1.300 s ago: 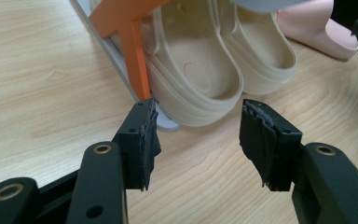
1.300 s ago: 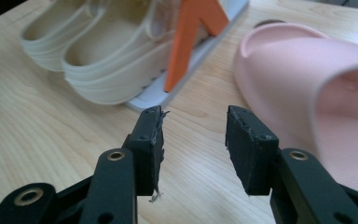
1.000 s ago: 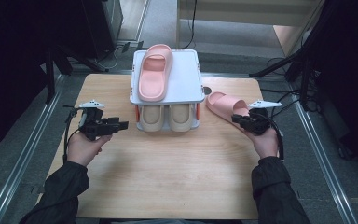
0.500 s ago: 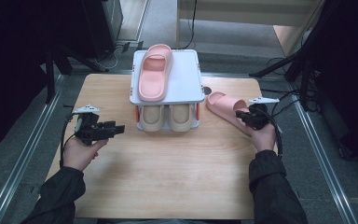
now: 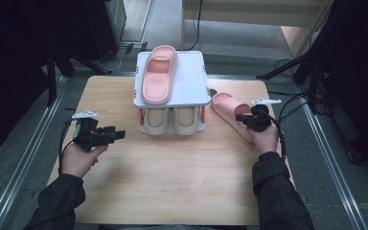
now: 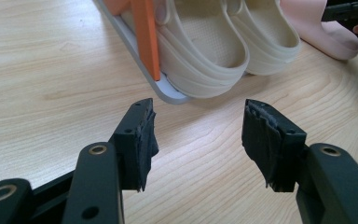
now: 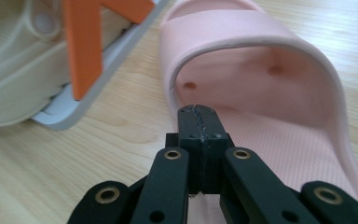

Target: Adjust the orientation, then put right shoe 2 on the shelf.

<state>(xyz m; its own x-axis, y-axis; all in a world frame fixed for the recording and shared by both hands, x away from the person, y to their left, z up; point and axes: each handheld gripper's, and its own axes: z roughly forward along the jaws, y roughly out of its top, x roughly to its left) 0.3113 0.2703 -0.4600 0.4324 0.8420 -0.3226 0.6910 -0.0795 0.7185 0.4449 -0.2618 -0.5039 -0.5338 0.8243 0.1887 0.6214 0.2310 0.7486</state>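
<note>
The left gripper (image 5: 109, 135) hangs over the wooden table (image 5: 172, 182), its jaws spread wide with nothing between them. The right gripper (image 5: 246, 120) has its jaws pressed together; they sit right at the side edge of the loose pink slipper (image 5: 230, 111), and I cannot tell if they pinch that edge. This slipper lies on the table just beside the small shoe rack (image 5: 191, 84). I think the step now is picking it up, to set it by its partner. That calls for a firm pinch, then a lift. There are two pink slippers, the other pink slipper (image 5: 158, 74) on the rack's top shelf, and two cream slippers (image 5: 170, 120) on the shelf below.
</note>
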